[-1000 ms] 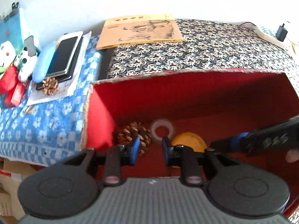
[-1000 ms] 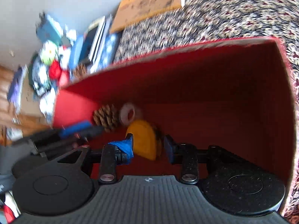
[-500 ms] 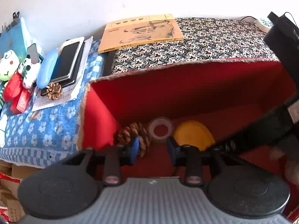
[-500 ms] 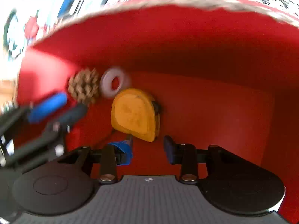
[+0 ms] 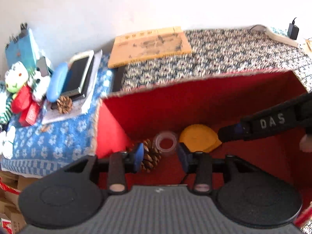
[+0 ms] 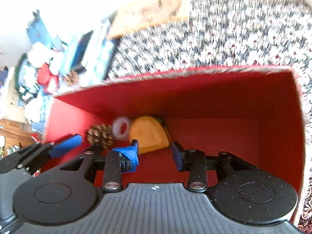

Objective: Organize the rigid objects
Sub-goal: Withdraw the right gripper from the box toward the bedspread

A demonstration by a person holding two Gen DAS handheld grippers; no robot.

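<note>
Red box [image 5: 195,101], yellow tape measure [image 5: 197,136]

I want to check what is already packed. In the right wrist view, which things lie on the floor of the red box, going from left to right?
Pine cone → clear tape roll → yellow tape measure. All three sit close together at the back left of the red box; the rest of its floor shows bare.

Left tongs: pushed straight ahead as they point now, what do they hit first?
Probably the clear tape roll, centred between the open left tongs; the pine cone sits beside the left finger and might touch first. Depth unclear.
</note>
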